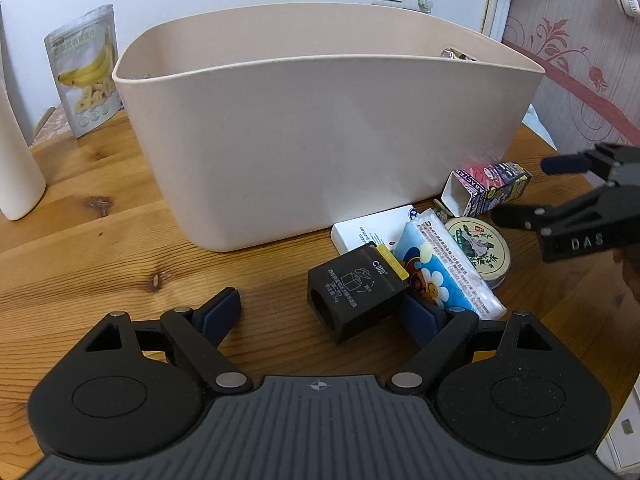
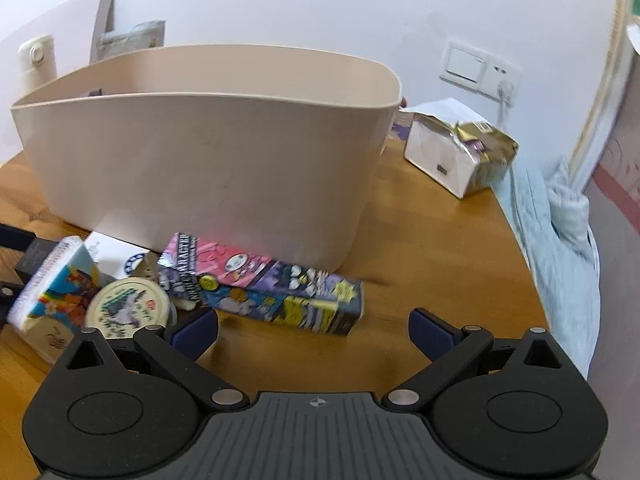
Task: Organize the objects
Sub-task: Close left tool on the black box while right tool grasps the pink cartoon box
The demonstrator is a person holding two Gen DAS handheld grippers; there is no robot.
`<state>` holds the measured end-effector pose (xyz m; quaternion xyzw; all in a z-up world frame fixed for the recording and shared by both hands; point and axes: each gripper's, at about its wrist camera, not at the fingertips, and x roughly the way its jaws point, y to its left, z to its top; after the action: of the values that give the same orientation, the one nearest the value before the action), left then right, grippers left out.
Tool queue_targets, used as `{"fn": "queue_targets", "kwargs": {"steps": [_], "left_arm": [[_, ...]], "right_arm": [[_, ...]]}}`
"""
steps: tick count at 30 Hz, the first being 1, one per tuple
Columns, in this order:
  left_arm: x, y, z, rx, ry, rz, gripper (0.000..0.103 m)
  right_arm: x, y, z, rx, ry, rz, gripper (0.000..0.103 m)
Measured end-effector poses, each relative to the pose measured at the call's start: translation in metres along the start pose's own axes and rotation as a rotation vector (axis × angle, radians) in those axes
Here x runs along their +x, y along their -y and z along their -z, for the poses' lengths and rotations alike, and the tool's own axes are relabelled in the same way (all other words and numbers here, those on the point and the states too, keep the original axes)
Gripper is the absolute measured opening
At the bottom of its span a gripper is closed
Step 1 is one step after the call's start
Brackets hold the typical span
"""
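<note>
A tall beige bin (image 1: 320,120) stands mid-table, and loose items lie at its front right corner. My left gripper (image 1: 322,312) is open. A black box (image 1: 356,292) lies between its fingers, close against the right one and well clear of the left. Behind it are a flat white box (image 1: 360,232), a blue tissue pack (image 1: 444,272), a round tin (image 1: 480,248) and a colourful carton (image 1: 488,192) on its side. My right gripper (image 2: 314,332), also seen at the right of the left wrist view (image 1: 532,190), is open and holds nothing. The carton (image 2: 260,284) lies just ahead of it.
A banana-chip pouch (image 1: 86,72) leans on the wall at the back left, and a white bottle (image 1: 16,160) stands near it. Right of the bin (image 2: 200,152) sits a white box with gold foil (image 2: 452,156). Pale blue cloth (image 2: 560,220) hangs past the table's curved right edge.
</note>
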<state>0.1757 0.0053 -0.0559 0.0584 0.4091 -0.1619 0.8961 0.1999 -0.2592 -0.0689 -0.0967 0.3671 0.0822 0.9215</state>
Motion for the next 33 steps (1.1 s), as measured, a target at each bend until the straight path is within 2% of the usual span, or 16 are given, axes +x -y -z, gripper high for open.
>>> {"fn": "queue_targets", "kwargs": {"steps": [3, 8, 11, 16, 19, 27, 28, 33], "left_arm": [[0.0, 0.001, 0.0, -0.003, 0.003, -0.002, 0.088], [-0.004, -0.001, 0.001, -0.02, 0.012, -0.001, 0.088], [-0.006, 0.0, 0.001, -0.023, 0.016, -0.01, 0.088], [-0.012, 0.001, 0.002, -0.024, 0.029, -0.016, 0.088], [-0.015, 0.0, 0.002, -0.032, 0.037, -0.013, 0.088], [-0.02, 0.003, 0.003, -0.048, 0.041, -0.017, 0.088], [-0.02, 0.003, 0.003, -0.053, 0.04, -0.018, 0.088], [-0.014, 0.003, -0.001, -0.078, 0.037, -0.031, 0.088]], "right_arm": [[0.009, 0.009, -0.006, -0.034, 0.0, -0.048, 0.103], [0.02, 0.014, -0.014, -0.076, -0.018, -0.191, 0.103], [0.022, 0.009, -0.018, -0.088, -0.031, -0.262, 0.091], [0.011, -0.003, -0.015, -0.097, -0.052, -0.286, 0.066], [0.0, -0.008, -0.007, -0.104, -0.06, -0.287, 0.061], [-0.027, -0.019, 0.01, -0.118, -0.09, -0.331, 0.058], [-0.03, -0.019, 0.013, -0.128, -0.087, -0.32, 0.063], [-0.027, -0.018, 0.011, -0.141, -0.059, -0.243, 0.067]]}}
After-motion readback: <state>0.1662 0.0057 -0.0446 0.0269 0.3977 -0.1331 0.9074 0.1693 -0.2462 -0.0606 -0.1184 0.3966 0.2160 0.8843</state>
